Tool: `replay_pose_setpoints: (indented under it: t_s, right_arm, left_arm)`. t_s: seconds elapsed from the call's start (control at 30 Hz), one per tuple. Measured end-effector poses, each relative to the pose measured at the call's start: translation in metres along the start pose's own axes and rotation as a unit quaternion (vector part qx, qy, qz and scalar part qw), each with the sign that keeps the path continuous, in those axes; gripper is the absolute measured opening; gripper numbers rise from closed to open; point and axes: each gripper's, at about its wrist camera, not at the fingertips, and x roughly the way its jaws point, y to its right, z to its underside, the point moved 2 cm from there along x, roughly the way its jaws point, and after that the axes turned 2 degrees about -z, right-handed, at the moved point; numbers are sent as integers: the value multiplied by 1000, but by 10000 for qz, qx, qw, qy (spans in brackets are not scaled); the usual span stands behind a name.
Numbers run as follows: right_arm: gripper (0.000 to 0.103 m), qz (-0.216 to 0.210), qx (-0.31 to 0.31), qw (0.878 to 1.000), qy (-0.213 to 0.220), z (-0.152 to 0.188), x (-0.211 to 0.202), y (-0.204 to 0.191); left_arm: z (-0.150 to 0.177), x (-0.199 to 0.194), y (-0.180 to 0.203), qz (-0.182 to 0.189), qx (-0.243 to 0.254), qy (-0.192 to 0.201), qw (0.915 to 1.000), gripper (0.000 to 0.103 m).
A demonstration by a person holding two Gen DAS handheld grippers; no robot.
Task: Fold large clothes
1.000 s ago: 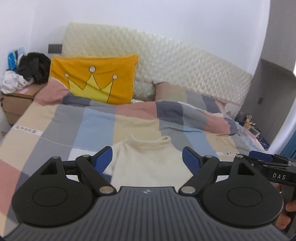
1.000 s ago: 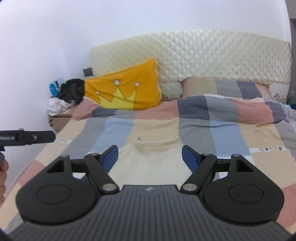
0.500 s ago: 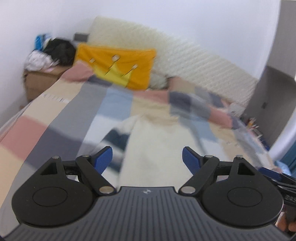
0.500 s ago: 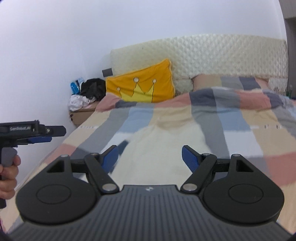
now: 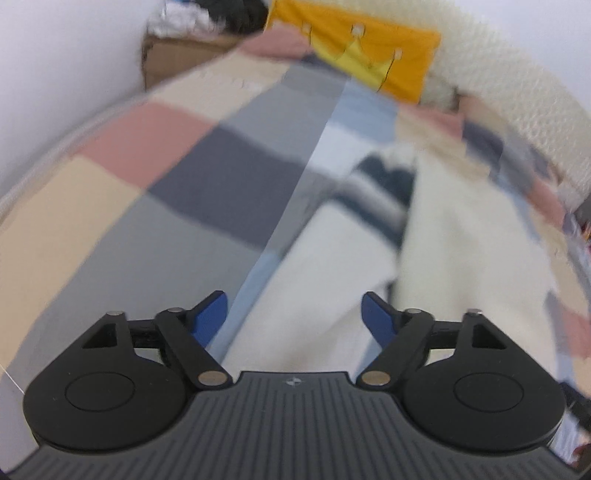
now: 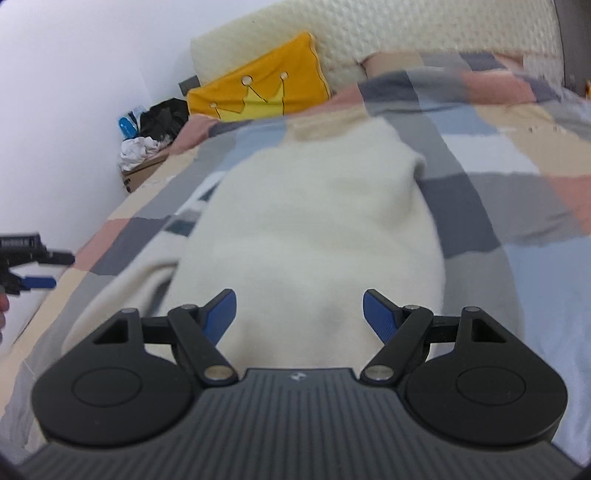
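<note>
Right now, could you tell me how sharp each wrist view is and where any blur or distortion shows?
Left wrist view: cream sweater and patchwork duvet are smeared by motion blur, while the left gripper stays crisp. Right wrist view: milder blur, sharp right gripper, yellow crown pillow readable; fisheye bends both edges.

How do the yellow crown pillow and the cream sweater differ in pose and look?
The yellow crown pillow stands propped against the quilted headboard; the cream sweater lies flat on the patchwork duvet. The pillow is bright yellow with a crown design; the sweater is plain cream, one sleeve showing dark stripes. Both are on the bed.
</note>
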Motion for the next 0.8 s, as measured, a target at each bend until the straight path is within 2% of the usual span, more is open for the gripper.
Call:
replay_pose_setpoints:
  t_s: [0.1,0.17,0.27,0.37,0.4,0.43,0.5,0.6,0.73,0.8]
  right_arm:
    - [77,-5,130,9999,39,0,5,6]
    - [77,-37,156,9998,95,1,8,10]
    - [77,57,118,9999,41,4,20,13]
    - [77,47,66,10000,56,5,26,17]
    - [77,63,26,10000,67,6,26,18]
    - [77,72,0,9999,85,6,26,18]
    - [77,57,23,9999,110,7,25,21]
    - [77,61,56,9999,110,7,25,21]
    - [77,120,-25,9998,128,7,21,13]
    - [77,108,-19,9999,118,9,18,11]
  left_arm:
    - [8,22,-8,-215,315,-279,9989,75]
    - [11,34,-14,-262,294,-455,9982,72]
    - [13,50,-15,-199,181,-666,9974,56]
    - [17,61,-9,-91,163,-826,9964,34]
    - [17,64,-7,-95,191,-850,9962,20]
    - [17,65,-6,-89,185,-855,9961,14]
    - [11,62,-7,-87,119,-772,9969,9]
    - [-3,51,-17,-54,-73,-559,9984,7]
    - [-48,26,-42,-167,-403,-50,9990,7]
    - [-74,15,-53,-252,-412,144,9987,7]
